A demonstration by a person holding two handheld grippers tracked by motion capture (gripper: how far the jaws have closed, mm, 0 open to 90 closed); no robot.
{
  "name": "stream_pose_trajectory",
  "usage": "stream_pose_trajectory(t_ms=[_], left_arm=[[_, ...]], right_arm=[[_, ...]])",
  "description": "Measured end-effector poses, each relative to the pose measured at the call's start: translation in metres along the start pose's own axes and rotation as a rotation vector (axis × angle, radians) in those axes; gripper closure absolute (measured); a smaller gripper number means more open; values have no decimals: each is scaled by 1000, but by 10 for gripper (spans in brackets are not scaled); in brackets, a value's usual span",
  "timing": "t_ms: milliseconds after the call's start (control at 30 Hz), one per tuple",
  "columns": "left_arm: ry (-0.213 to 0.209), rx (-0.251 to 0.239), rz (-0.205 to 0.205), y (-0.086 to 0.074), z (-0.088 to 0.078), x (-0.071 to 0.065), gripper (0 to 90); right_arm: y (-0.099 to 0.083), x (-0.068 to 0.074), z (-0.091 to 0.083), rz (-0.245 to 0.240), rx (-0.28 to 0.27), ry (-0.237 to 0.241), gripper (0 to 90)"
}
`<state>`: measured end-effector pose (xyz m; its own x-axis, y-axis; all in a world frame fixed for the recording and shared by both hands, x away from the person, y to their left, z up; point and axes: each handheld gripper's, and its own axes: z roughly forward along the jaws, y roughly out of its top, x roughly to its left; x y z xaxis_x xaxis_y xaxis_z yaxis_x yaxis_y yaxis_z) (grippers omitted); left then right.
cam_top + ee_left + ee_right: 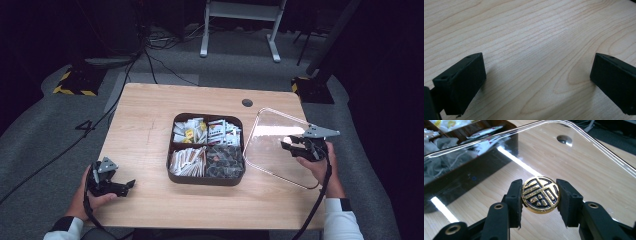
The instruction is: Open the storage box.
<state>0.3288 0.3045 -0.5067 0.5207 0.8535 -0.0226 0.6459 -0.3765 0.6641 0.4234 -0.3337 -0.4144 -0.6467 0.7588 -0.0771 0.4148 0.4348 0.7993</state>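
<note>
The clear lid (278,145) was already off the dark four-part box (172,167) and was held by its round gold-and-black knob (541,195), on which the right gripper (540,201) was clamped, the lid lying to the right of the box, apparently on the table (145,125); whether it was fully set down could not be told. The left gripper (537,82) was kept unclenched with nothing between its jaws, over bare wood. White and yellow packets were held in the box's rear compartments, pale sachets in the near left one and dark wrapped pieces in the near right one.
</note>
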Motion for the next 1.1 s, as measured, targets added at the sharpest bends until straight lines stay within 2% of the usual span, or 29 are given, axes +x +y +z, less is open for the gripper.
stream_pose_trajectory(t_ms=[133, 300, 567, 733, 867, 1100], left_arm=[[-1, 0, 1, 0, 0, 0, 4], [2, 0, 1, 0, 0, 0, 5], [1, 0, -1, 0, 0, 0, 4], [0, 0, 0, 0, 0, 0, 5], [0, 1, -2, 0, 0, 0, 5], [0, 0, 0, 0, 0, 0, 4]], right_arm=[[-9, -6, 2, 5, 18, -5, 591], [-20, -14, 5, 37, 39, -7, 592], [-36, -22, 18, 63, 82, 1, 592], [-46, -22, 33, 43, 136, 4, 592], [-49, -19, 41, 41, 143, 27, 592], [-54, -18, 47, 36, 156, 35, 591]])
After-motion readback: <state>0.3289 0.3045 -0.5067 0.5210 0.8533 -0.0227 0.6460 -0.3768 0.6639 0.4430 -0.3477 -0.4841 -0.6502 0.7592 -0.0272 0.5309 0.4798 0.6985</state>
